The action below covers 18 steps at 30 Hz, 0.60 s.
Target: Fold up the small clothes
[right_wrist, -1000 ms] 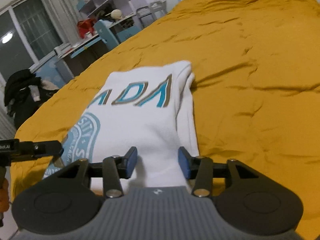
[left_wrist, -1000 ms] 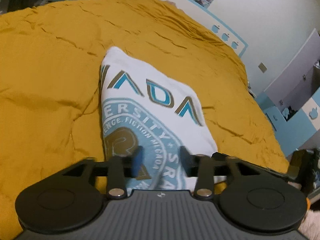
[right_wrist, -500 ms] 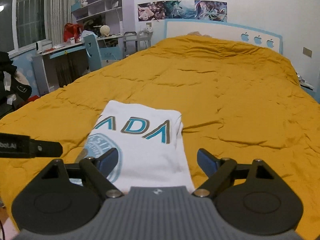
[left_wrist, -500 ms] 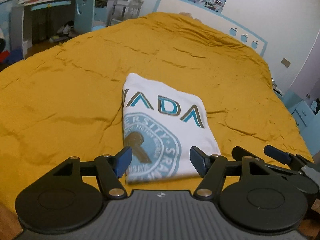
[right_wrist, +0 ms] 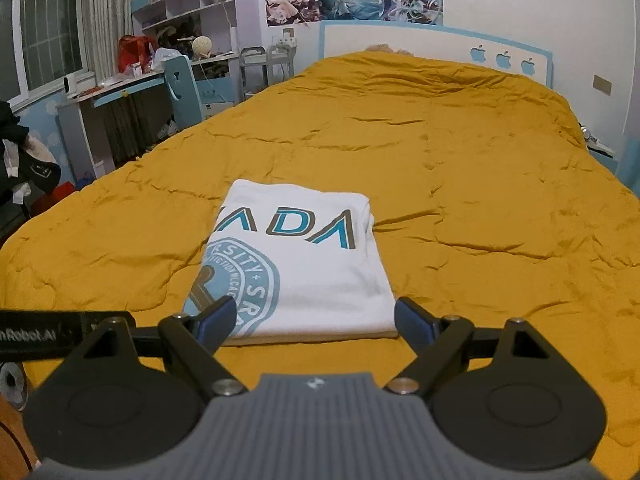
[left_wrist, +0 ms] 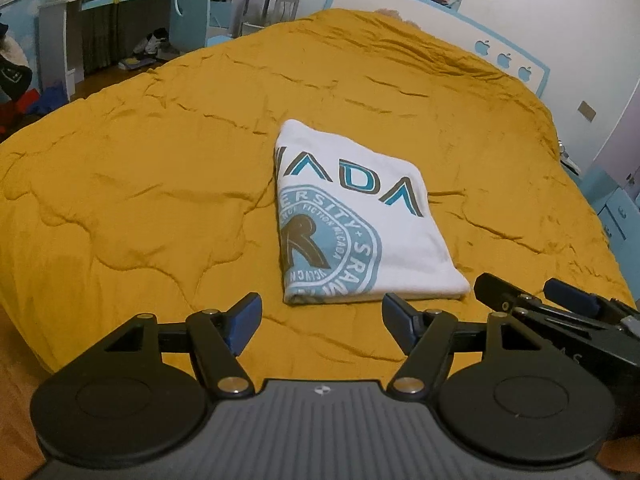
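Bed: a big yellow blanket covers it, full of wrinkles.
Headboard: white with a blue edge and three blue apples.
Posters: stuck in a row on the wall over the headboard.
Desk: left of the bed, with lots of stuff on top.
Chair: blue, next to the desk.
Shelves: up over the desk, full of things.
Window: far left, dark, with a curtain beside it.
Shoes: on the floor under the desk.
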### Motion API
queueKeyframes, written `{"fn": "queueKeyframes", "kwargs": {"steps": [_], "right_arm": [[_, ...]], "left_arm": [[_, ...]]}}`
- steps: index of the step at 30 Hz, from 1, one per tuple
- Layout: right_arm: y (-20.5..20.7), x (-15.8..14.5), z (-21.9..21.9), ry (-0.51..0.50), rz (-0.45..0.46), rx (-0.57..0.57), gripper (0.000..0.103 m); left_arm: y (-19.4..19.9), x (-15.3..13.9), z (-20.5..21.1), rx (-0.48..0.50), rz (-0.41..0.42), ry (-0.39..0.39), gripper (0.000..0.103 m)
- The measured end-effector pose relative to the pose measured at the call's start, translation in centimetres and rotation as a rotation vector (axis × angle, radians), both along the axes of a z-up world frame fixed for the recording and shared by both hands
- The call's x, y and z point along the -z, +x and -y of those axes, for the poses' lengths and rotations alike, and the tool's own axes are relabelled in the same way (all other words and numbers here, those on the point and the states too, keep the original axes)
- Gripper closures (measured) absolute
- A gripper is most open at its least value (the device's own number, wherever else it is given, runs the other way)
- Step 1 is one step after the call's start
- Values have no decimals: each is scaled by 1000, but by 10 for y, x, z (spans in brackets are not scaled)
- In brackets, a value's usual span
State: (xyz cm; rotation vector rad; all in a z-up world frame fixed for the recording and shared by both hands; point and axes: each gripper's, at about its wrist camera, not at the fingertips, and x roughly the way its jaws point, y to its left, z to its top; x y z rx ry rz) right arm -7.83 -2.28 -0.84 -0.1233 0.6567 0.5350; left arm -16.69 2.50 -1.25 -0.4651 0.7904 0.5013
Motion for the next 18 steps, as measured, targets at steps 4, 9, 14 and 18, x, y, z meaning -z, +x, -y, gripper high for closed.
{"fn": "queueKeyframes", "kwargs": {"steps": [4,9,14,18], "right_arm": [[-2,-1,1,-2,-6,0,21],[-1,0,0,-8,-18,1,21],[1,2,1,-14,-28,12,21],[1,4,2,-25,-25,18,21]], "left_arm": [[-1,2,5,9,-10,-6,22],[2,2,10,25,-30,15,23],[2,4,8,36,-19,-18,23],[3,7,9,40,-26,-30,23]]}}
